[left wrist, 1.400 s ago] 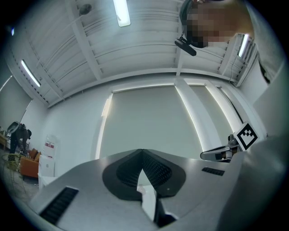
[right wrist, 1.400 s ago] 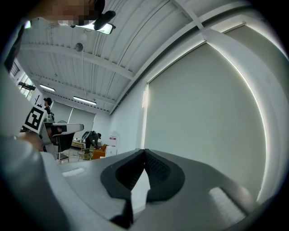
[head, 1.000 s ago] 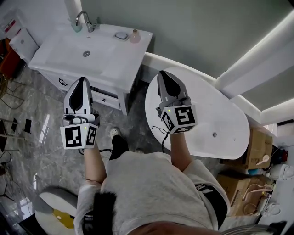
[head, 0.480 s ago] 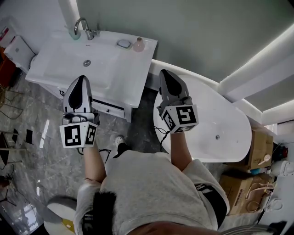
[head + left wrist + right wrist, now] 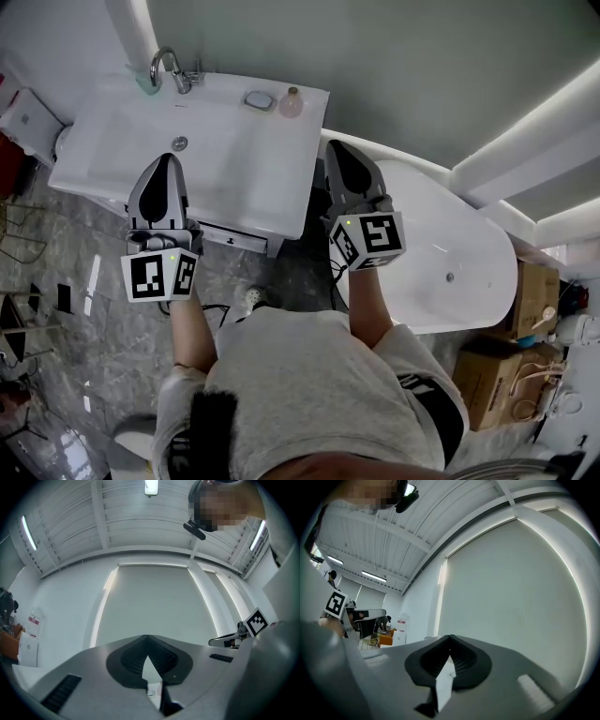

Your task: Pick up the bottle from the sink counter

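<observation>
Approach phase, seen from the head view. The small pale-pink rounded bottle with a narrow neck (image 5: 292, 101) stands upright at the back right corner of the white rectangular sink counter (image 5: 234, 164), just beside an oval soap dish (image 5: 259, 99) and well apart from the chrome faucet (image 5: 169, 66) at the back left. The left gripper (image 5: 165, 161) hangs over the front edge of the counter. The right gripper (image 5: 336, 146) hangs over the gap between the counter and a white oval bathtub (image 5: 469, 234). In each gripper view the two jaws meet at their tips with nothing between them, so both are closed and empty. Neither touches the bottle, which no gripper view shows.

The step in hand appears to be the reach, with no grasp begun. The right gripper lies nearer the bottle, which sits ahead of it and slightly to its left. The next move probably calls for parting those jaws, tipping them down from the wall to counter level, advancing until they flank the bottle's body, then closing.
</observation>
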### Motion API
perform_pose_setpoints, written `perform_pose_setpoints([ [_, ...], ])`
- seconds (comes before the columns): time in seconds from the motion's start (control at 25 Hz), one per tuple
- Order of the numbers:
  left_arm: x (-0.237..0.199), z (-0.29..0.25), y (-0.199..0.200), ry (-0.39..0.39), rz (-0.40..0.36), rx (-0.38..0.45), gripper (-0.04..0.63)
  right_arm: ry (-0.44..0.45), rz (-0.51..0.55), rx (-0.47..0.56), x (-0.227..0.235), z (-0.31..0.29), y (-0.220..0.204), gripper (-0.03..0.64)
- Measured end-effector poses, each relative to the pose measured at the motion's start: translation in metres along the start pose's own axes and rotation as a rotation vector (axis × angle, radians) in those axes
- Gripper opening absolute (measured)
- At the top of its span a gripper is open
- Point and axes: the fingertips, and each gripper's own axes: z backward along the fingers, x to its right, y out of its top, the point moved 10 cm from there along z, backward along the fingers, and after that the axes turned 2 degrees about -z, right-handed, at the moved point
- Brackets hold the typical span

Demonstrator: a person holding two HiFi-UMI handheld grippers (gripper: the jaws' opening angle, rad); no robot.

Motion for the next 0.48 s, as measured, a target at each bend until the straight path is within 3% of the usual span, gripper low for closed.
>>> perform_pose_setpoints([
  [0.48,-0.051,-0.043,-0.026,-0.074,0.034,-0.009,0.006,-0.067,0.013,-0.011,-0.013,-0.048,-0.012,0.011],
])
